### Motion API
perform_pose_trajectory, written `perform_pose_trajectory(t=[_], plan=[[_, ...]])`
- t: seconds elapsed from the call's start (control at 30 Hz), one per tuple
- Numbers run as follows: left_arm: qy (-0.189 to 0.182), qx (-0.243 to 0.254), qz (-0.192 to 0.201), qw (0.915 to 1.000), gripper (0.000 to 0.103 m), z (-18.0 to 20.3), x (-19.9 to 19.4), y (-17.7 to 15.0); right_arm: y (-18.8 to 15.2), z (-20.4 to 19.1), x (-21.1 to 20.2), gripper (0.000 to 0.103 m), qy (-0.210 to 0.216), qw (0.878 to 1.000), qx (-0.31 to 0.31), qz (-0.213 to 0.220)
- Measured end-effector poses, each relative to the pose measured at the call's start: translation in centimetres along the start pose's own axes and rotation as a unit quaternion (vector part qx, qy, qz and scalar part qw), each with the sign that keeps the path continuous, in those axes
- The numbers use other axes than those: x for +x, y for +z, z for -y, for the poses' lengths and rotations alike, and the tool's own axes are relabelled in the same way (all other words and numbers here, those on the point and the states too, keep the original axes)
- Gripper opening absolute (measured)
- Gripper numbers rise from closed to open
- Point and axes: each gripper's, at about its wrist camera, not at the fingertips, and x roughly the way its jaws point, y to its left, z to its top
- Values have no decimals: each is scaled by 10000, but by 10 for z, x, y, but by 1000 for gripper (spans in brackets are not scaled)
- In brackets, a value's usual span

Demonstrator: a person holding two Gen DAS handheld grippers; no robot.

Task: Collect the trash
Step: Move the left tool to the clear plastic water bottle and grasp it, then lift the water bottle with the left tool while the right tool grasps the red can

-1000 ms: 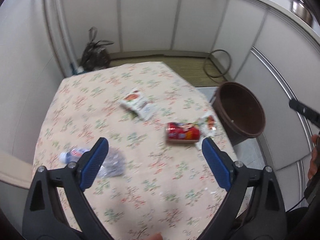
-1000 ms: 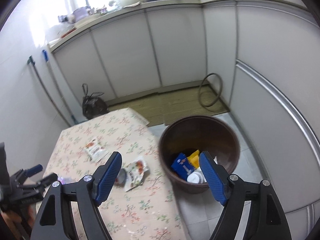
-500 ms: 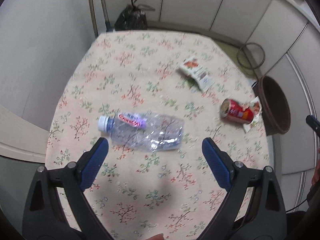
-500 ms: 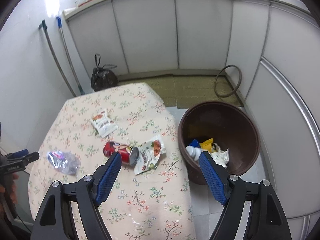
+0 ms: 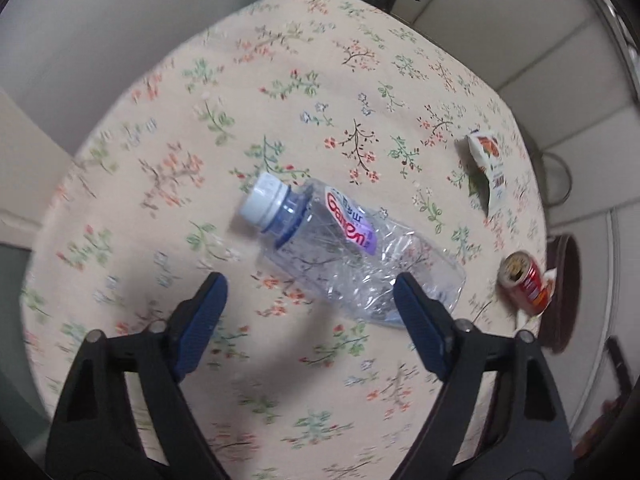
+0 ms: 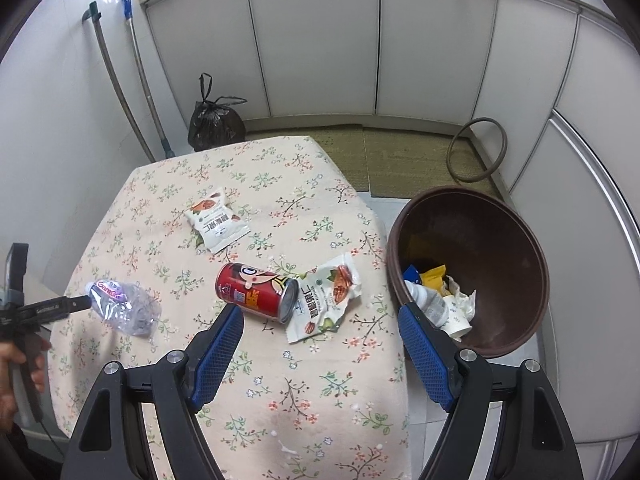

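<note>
A crushed clear plastic bottle with a white cap lies on the floral table; it also shows in the right wrist view. My left gripper is open, just above it, its right finger over the bottle's base. A red can lies on its side beside a torn snack wrapper. A second snack packet lies farther back. My right gripper is open and empty, above the can and wrapper. The brown bin stands right of the table, with trash inside.
The table has a floral cloth and drops off at its right edge beside the bin. A black bag and two mop handles stand against the wall behind. A ring lies on the floor mat.
My left gripper has swung left and come down close over the bottle. My right gripper has moved left from over the bin toward the can and wrapper.
</note>
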Motion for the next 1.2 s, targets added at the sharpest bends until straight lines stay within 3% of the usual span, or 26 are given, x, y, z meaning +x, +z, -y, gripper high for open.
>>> perform_pose_trajectory(t=[0.07,0.17,0.3,0.43,0.7,0.8,0.97,1.07,1.2], plan=[[-100,-291,58,9995,83,-2,8,0,0,-2,5,81,-13,10000,10,-72],[-118,-502,196,9985,74,1,13,4,1,-4,9,81,0,9999,20,-120],[-97,-777,248,9966,50,1,23,9,2,-4,12,81,-8,9999,20,-157],[-201,-1059,407,9933,48,-1,24,11,2,1,21,81,-49,9996,86,-265],[-139,-965,554,9937,47,3,22,19,2,13,40,81,-85,9983,285,-498],[-78,-717,649,9953,47,8,13,21,3,16,42,81,-78,9980,336,-522],[99,366,884,9954,47,41,-11,18,6,11,50,81,46,9975,229,-662],[394,1244,1121,9851,47,68,-29,10,8,3,61,81,107,9967,-35,-803],[466,1868,1333,9722,47,85,-49,-3,8,-8,82,81,15,9930,-426,-1105]])
